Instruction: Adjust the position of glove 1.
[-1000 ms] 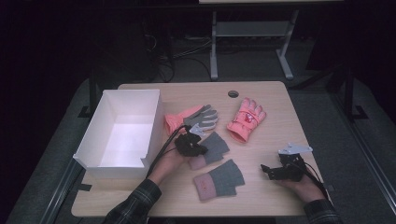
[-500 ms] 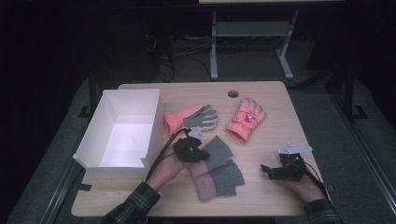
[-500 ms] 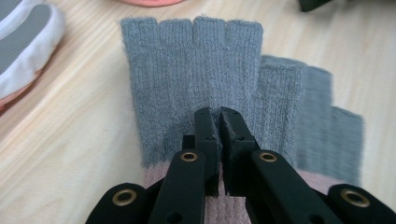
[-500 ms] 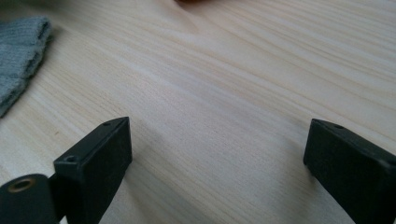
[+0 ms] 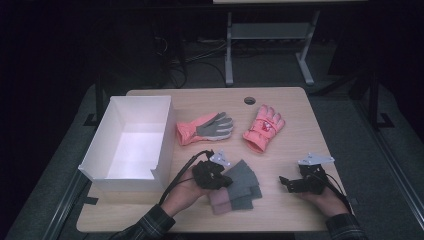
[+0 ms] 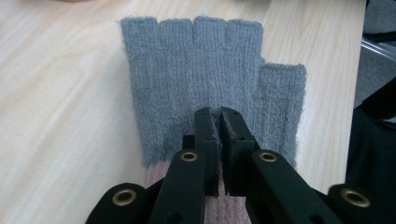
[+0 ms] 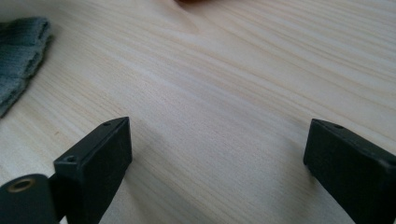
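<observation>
My left gripper [image 5: 226, 176] [image 6: 220, 114] is shut on a grey fingerless knit glove [image 5: 243, 176] [image 6: 205, 79] with a pink cuff. That glove lies over a second grey and pink fingerless glove [image 5: 235, 201] near the table's front edge. My right gripper [image 5: 286, 182] [image 7: 215, 154] rests at the front right of the table with its jaws wide open over bare wood; grey knit [image 7: 18, 56] shows at its far left. Two salmon-pink gloves lie farther back: one palm-up with a grey palm [image 5: 206, 128], one with a red-and-white patch [image 5: 263, 127].
A white open box [image 5: 131, 145] stands at the left side of the wooden table [image 5: 280, 220]. A dark round hole [image 5: 249, 100] sits near the far edge. Table legs and cables show on the dark floor behind.
My left gripper has carried the grey glove toward the front and onto the second grey glove, so the two now overlap. The right gripper has stayed still.
</observation>
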Tool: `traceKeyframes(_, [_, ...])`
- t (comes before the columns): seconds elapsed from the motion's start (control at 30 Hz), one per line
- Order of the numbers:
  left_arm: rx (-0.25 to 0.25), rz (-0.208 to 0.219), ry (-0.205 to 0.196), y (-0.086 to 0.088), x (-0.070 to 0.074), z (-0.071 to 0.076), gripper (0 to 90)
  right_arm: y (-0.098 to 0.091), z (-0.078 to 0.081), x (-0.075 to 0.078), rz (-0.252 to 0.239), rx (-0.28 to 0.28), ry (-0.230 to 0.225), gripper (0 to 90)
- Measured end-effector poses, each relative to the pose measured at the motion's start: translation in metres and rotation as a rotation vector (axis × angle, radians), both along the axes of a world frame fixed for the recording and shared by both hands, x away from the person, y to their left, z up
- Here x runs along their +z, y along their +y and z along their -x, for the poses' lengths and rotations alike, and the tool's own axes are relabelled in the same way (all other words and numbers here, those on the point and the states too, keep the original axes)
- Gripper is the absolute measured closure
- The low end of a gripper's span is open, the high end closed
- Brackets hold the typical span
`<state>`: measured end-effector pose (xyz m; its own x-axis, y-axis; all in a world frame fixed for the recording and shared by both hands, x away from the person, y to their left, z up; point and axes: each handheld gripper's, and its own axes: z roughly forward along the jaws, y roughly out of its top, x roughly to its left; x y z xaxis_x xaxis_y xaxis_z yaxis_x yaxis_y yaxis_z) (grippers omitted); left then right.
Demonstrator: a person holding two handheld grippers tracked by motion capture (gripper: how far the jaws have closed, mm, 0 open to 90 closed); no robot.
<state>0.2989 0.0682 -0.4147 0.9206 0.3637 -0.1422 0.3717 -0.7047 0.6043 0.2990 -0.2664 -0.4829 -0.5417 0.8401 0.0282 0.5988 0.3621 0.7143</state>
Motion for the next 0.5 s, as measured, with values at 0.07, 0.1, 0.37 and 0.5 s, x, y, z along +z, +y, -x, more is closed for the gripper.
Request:
traceKeyframes(0.07, [-0.002,0.002,0.005,-0.003,-0.002,0.004,86.2,0.000,0.000,0.000,0.000,0.000,0.000,7.2])
traceKeyframes(0.1, [-0.008,-0.004,0.004,-0.004,-0.002,0.006,86.2,0.000,0.000,0.000,0.000,0.000,0.000,7.2])
traceKeyframes(0.37, [-0.023,-0.042,0.007,-0.014,-0.010,0.011,86.1,0.000,0.000,0.000,0.000,0.000,0.000,7.2])
traceKeyframes(0.5, [-0.040,-0.058,0.019,-0.016,-0.014,0.012,85.9,0.000,0.000,0.000,0.000,0.000,0.000,7.2])
